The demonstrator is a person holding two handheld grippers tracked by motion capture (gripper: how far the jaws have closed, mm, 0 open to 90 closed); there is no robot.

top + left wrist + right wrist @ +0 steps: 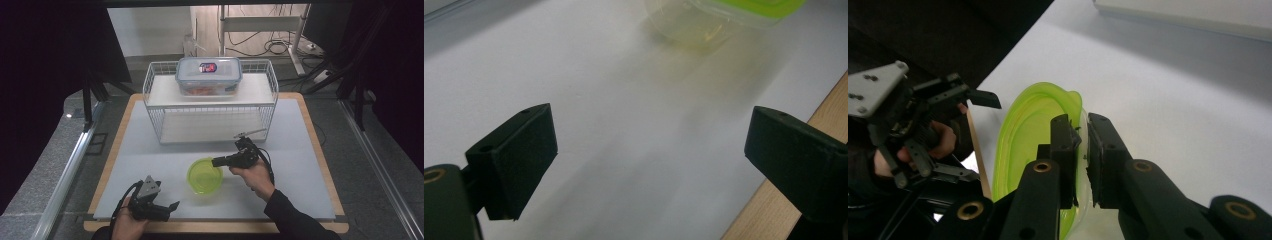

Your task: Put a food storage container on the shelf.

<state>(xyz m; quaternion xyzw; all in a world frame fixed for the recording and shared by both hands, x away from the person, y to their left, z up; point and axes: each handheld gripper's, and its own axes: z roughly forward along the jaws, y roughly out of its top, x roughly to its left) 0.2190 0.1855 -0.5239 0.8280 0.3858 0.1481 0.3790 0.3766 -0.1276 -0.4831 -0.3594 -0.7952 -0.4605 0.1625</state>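
Note:
A round clear container with a lime-green lid (204,176) sits on the white mat near the front middle. My right gripper (215,161) reaches it from the right, its jaws shut on the container's right edge. In the right gripper view the two black jaws (1083,145) pinch the green lid's rim (1030,125) and the clear wall below it. My left gripper (171,208) is held low at the front left, open and empty, pointing toward the container. Between its wide-apart jaws (649,145) there is bare mat, and the container (709,22) lies farther ahead.
A white wire rack (157,112) stands at the back of the mat, with a clear blue-lidded box (208,75) on its top shelf. The wooden table edge (774,210) runs close to my left gripper. My left gripper (970,135) is also seen beyond the container.

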